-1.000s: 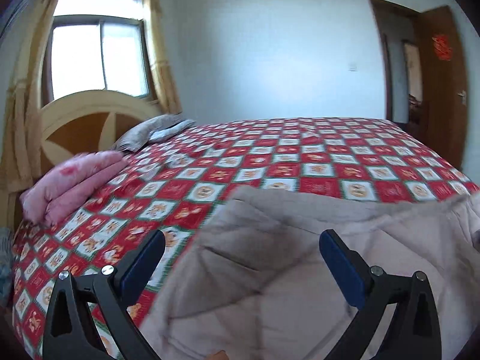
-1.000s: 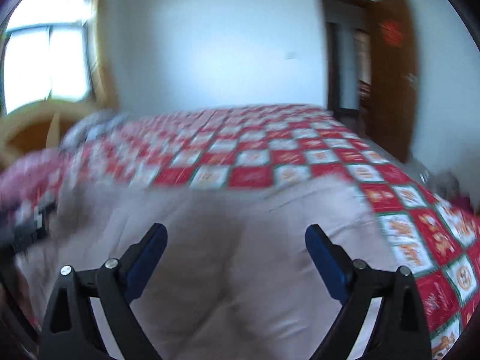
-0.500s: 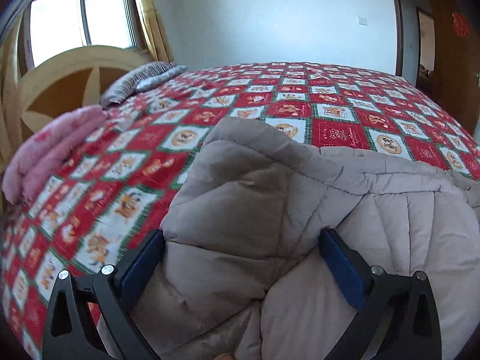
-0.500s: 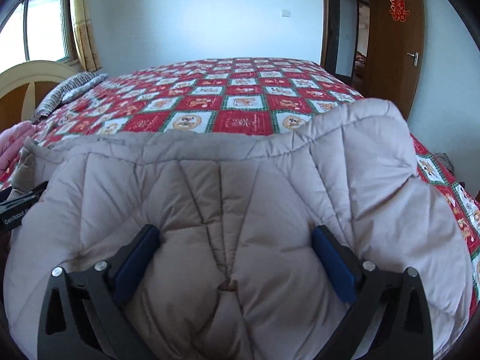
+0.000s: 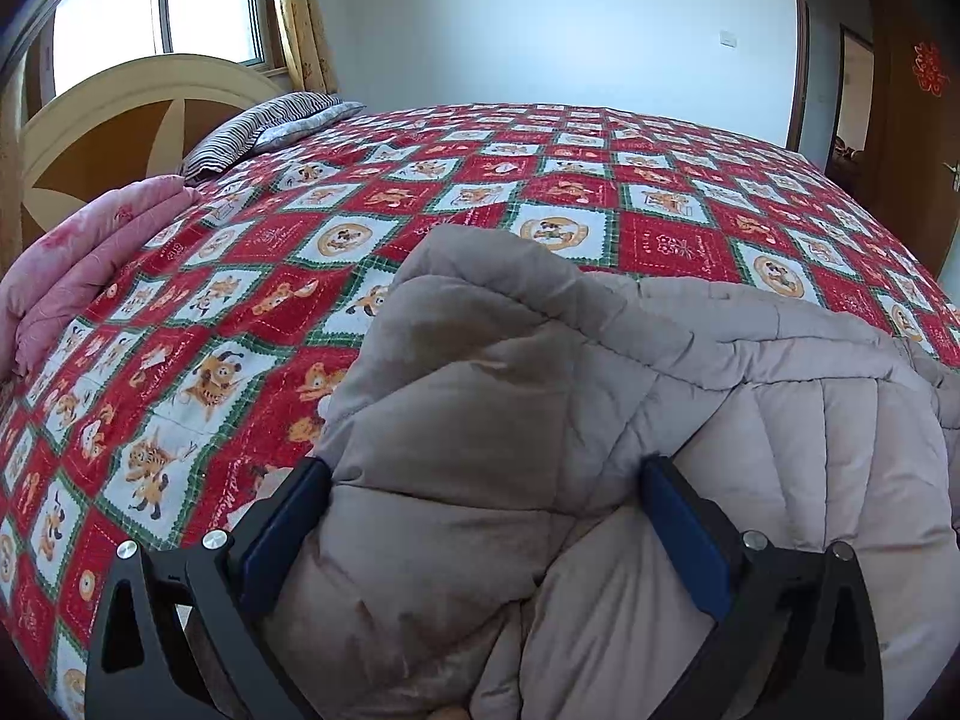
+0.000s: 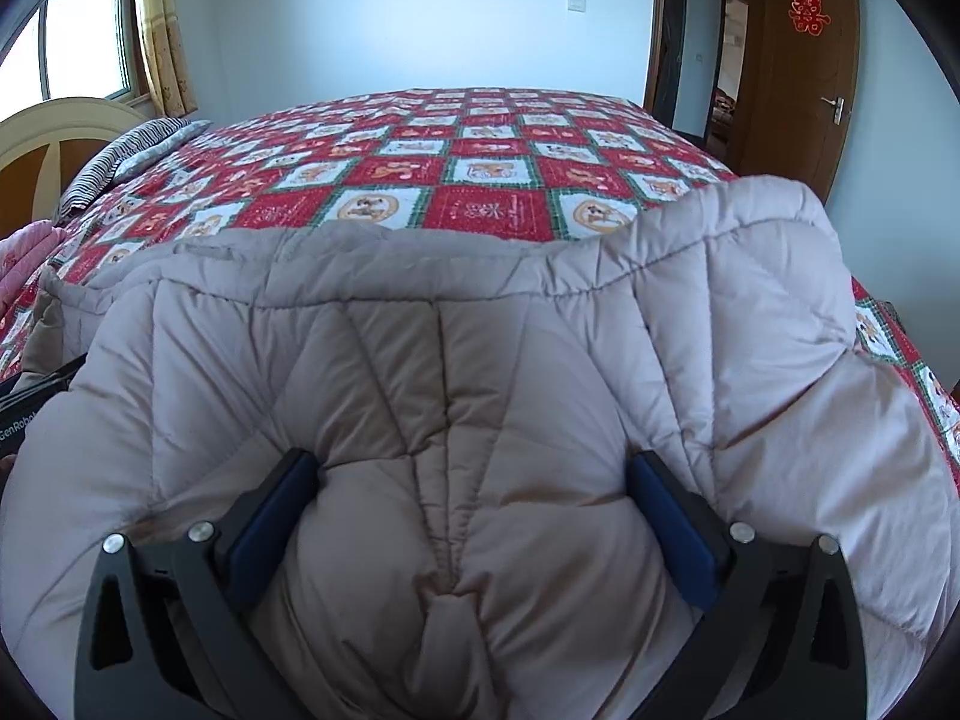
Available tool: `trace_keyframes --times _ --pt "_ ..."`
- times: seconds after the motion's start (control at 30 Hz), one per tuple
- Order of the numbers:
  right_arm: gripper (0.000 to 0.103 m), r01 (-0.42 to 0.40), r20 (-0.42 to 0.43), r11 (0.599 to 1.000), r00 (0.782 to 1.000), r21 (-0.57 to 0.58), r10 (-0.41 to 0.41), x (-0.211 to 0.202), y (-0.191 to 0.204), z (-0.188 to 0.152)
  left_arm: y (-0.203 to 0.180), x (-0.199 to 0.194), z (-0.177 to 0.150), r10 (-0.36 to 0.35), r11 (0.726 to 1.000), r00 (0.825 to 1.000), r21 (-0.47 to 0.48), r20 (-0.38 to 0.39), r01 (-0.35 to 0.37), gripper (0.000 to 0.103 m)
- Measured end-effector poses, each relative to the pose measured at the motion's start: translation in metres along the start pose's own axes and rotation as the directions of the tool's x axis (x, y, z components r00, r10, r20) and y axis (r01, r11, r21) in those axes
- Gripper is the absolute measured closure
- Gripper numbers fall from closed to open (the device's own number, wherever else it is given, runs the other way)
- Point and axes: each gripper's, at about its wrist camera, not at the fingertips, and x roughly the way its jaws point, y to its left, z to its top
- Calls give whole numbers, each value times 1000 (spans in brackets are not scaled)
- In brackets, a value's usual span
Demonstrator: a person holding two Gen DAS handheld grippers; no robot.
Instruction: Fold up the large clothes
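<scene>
A beige quilted padded coat [image 5: 540, 420] lies bunched at the near edge of the bed; in the right wrist view [image 6: 468, 372] it fills the lower frame. My left gripper [image 5: 486, 516] is open, its blue pads pushed down on either side of a puffy fold at the coat's left end. My right gripper [image 6: 474, 504] is open too, its pads straddling a thick bulge of the coat near its right part. Neither pair of fingers is closed on the fabric. The left gripper's body shows at the left edge of the right wrist view [image 6: 24, 408].
The bed carries a red, white and green checked cover [image 5: 420, 204]. A folded pink blanket [image 5: 78, 264] and a striped pillow [image 5: 264, 126] lie by the headboard [image 5: 120, 114] at the left. A wooden door [image 6: 798, 60] stands at the right.
Both grippers have come down from above the bed onto the coat. The coat now bulges up between each pair of open fingers.
</scene>
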Motion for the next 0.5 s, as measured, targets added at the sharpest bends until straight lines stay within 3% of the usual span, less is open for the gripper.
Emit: trace_keyframes --times 0.5 --pt "0 30 -46 999 998 -27 -32 10 5 0 -3 7 -1 14 1000 1000 14 -19 -14 1"
